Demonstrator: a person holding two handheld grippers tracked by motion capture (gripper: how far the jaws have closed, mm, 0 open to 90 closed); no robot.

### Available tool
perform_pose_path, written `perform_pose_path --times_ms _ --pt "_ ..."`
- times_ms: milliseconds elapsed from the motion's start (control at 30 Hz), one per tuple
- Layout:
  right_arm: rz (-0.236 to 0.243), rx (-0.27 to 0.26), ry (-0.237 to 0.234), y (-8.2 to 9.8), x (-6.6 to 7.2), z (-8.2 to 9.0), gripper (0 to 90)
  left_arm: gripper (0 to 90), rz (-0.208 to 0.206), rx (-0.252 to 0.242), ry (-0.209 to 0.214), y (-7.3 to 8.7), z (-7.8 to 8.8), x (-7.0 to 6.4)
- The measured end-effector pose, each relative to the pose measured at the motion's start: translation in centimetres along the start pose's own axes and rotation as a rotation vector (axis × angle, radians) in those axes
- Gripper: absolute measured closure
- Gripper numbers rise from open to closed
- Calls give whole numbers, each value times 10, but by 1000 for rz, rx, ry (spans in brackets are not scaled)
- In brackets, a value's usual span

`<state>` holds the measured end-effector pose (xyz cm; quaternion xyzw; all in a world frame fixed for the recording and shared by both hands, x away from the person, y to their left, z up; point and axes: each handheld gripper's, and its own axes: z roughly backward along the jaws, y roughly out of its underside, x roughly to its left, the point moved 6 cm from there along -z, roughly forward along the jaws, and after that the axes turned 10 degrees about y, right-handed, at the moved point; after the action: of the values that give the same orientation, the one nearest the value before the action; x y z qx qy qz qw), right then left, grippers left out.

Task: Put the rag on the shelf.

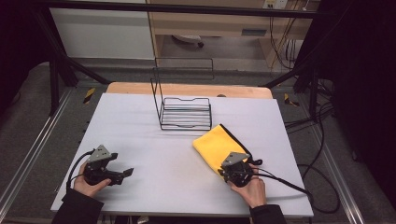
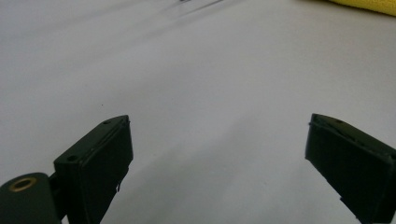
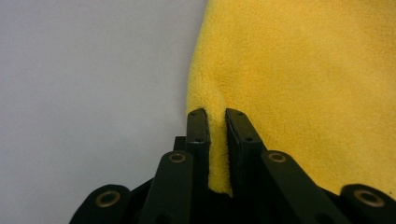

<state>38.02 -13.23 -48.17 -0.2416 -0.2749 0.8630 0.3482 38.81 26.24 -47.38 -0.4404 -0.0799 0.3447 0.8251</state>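
Note:
A folded yellow cloth (image 1: 215, 145) with a dark edge lies on the white table right of centre. My right gripper (image 1: 228, 169) sits at the cloth's near corner, held by a hand. In the right gripper view its two black jaws pinch a fold of the yellow cloth (image 3: 289, 74), so the right gripper (image 3: 217, 116) is shut on it. My left gripper (image 1: 126, 173) rests near the table's front left, held by the other hand. In the left gripper view the left gripper (image 2: 219, 140) stands wide open over bare table, with the yellow cloth (image 2: 369, 4) a strip at the far top right.
A black wire rack (image 1: 184, 112) stands at the back middle of the table (image 1: 140, 121). Cables trail from both grippers, the right one running off the table's right side. Metal frame posts and floor rails surround the table.

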Motion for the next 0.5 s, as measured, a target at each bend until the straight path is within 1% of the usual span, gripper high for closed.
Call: perform_pose_path --times_ms 67,100,133,233,333,367,400,433,500 --pt "-20 -11 -9 -2 -2 3 827 72 4 -2 1 0 0 0" --pt "-20 -11 -9 -2 -2 3 827 72 5 -3 1 0 0 0" --pt "-53 -27 -23 -6 -3 8 829 73 6 -4 0 0 0 0" --pt "-82 -48 -50 -12 -2 16 829 73 6 -3 -2 0 0 1" --pt "-111 -57 -102 -17 7 19 829 74 7 -2 -2 0 0 1" --pt "-111 -57 -102 -17 7 19 829 74 8 -2 -3 0 0 1" --pt "-111 -59 -117 -19 10 19 829 74 7 -1 -3 0 0 1" --pt "-124 -61 -151 -23 19 20 829 74 8 -1 -3 0 0 0" --pt "-135 -67 -182 -27 28 21 829 75 10 0 -6 0 0 1"
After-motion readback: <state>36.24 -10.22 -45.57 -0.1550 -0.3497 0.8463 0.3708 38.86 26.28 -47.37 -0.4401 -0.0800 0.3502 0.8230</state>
